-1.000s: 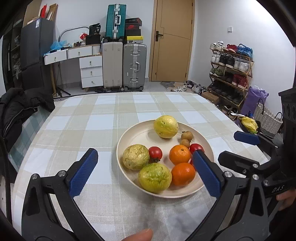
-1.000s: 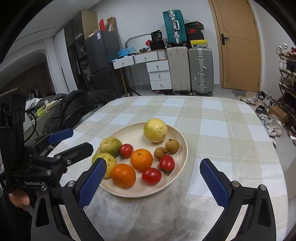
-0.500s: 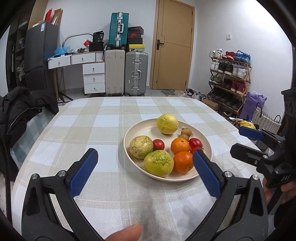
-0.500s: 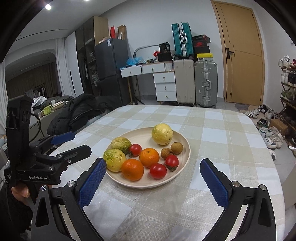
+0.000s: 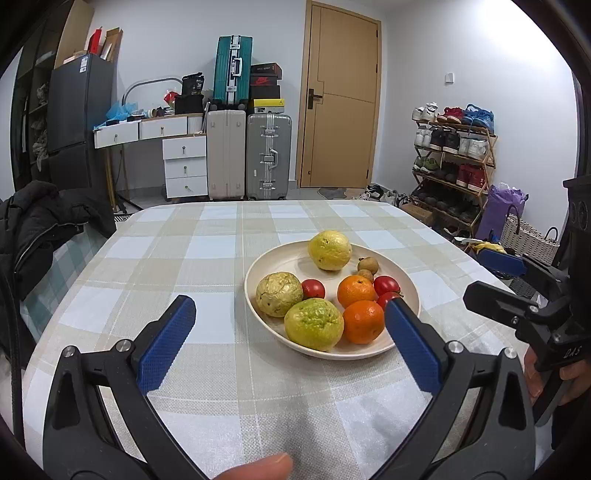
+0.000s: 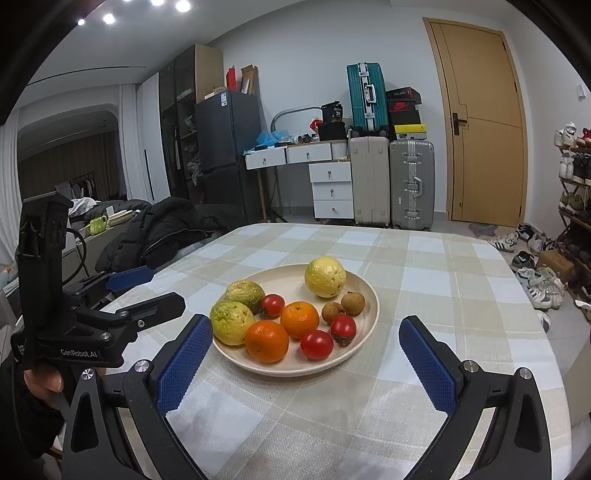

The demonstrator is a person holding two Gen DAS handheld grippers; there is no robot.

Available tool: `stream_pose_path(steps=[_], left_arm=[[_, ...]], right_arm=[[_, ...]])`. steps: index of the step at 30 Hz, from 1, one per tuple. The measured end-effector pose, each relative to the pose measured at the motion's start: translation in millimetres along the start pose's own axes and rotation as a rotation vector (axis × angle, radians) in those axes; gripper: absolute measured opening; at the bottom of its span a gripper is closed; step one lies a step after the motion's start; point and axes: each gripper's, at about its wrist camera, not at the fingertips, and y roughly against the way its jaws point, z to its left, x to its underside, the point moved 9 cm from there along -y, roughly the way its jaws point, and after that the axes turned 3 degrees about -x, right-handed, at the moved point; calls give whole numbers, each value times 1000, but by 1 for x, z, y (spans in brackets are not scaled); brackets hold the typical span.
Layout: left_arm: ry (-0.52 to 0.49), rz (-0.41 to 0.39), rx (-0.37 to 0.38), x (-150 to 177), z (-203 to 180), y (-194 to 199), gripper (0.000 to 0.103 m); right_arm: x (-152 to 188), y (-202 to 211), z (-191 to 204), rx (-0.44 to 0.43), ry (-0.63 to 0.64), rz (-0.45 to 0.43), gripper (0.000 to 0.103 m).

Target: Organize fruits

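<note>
Room was pretty cluttered: white walls, a wooden door (image 5: 340, 96) upper middle of the frame, suitcases (image 5: 247, 155) stacked left of it, white drawers (image 5: 184, 162), dark fridge (image 5: 79, 122) far left, shoe rack (image 5: 452, 155) on the right, ceiling spotlights (image 6: 155, 5) on.

We're in a lived-in home: a checked tablecloth (image 5: 229, 258) on the dining table, suitcases (image 5: 251, 155) stacked by the door (image 5: 340, 103), a shoe rack (image 5: 450, 147), a fridge (image 6: 225, 129), and a drawer desk (image 6: 314, 166).
</note>
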Motion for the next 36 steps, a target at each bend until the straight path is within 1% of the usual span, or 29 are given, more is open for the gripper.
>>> stream_pose_path(steps=[11, 20, 36], left_arm=[[-15, -8, 4, 0, -4, 2, 102], [-14, -8, 3, 0, -5, 2, 102], [-13, -9, 4, 0, -4, 2, 102]], right_arm=[[-1, 4, -6, -5, -30, -23, 103], [0, 5, -2, -5, -9, -22, 103], [-1, 5, -2, -5, -10, -23, 103]])
